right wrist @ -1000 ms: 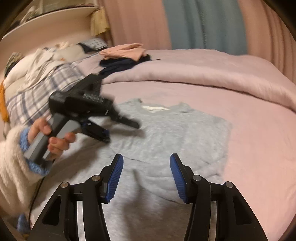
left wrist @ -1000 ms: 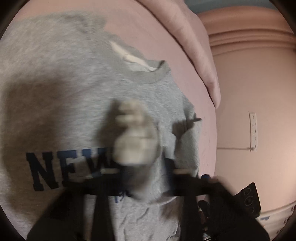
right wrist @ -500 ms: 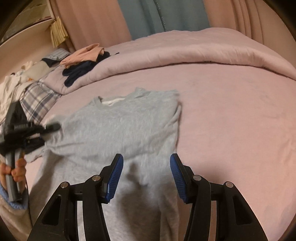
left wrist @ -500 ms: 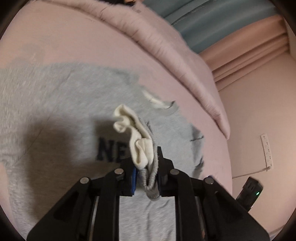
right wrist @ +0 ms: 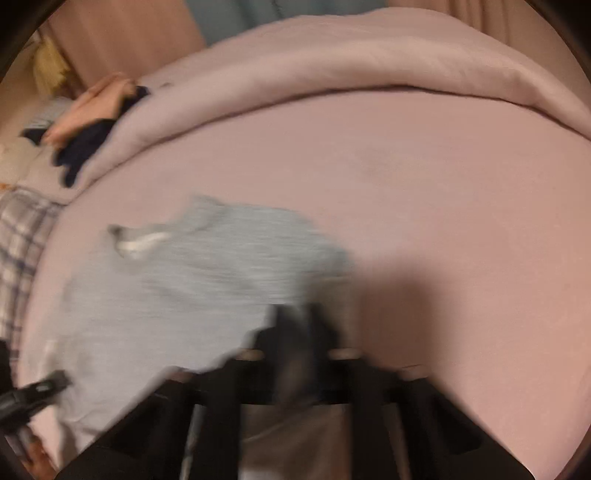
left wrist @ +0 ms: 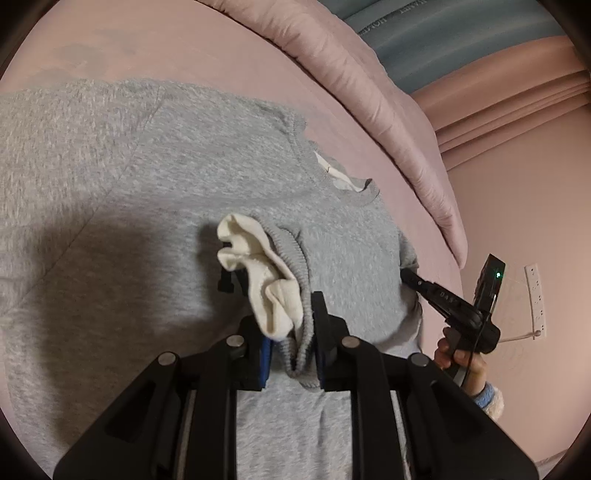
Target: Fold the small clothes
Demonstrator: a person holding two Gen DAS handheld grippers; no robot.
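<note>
The left tool (left wrist: pixel 290 332) is nearly closed and grips a bunched cuff of the grey sweatshirt (left wrist: pixel 166 192); the log-side motion shows its jaws opening slightly, with the fabric between them. The cuff's cream fleece lining (left wrist: pixel 258 280) is turned outward and stands above the blue pads (left wrist: pixel 265 356).

The right tool (right wrist: pixel 295 332) is fully closed. The right wrist view is blurred by motion; its tips sit at the edge of the sweatshirt's side, and whether fabric is pinched between them cannot be told. In the left wrist view the same tool (left wrist: pixel 406 275) meets the sweatshirt's edge near the shoulder, carried by a hand (left wrist: pixel 458 360) in a blue-cuffed fleecy sleeve.

The sweatshirt lies flat on the pink bed sheet (right wrist: pixel 424 206), neckline (left wrist: pixel 343 181) toward the rolled pink duvet (right wrist: pixel 369 62). A white neck label is visible; no text on it can be read. Print on the blue curtain (left wrist: pixel 424 33) is too small to read.
</note>
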